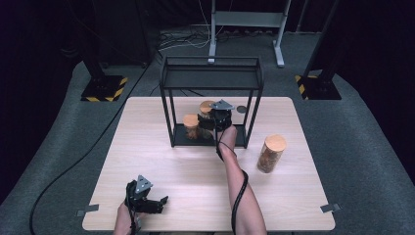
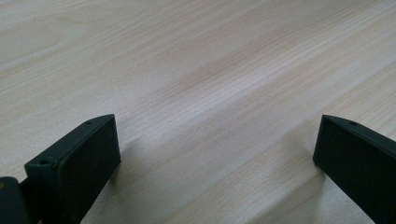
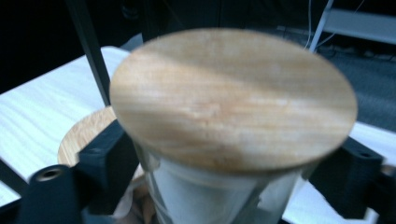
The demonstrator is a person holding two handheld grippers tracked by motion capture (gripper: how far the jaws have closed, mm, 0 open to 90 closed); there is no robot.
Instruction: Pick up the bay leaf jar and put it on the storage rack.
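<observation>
Nearest the person, the left gripper (image 1: 159,201) rests low on the pale wooden table (image 1: 161,161) by its near edge; in the left gripper view its two black jaws stand wide apart with nothing but bare wood grain between them. Farther in, the right forearm reaches across the middle of the table to the right gripper (image 1: 215,119), which sits inside the black metal-frame shelf rack (image 1: 211,78) at the far centre. In the right gripper view its jaws flank the clear glass jar with a round wooden lid (image 3: 233,98), one at each side of the glass just under the lid; whether the pads press on the glass cannot be told. A second wooden-lidded jar (image 1: 191,126) stands just beside it on the rack's base. A third lidded jar of brown contents (image 1: 270,153) stands apart on the table's right.
</observation>
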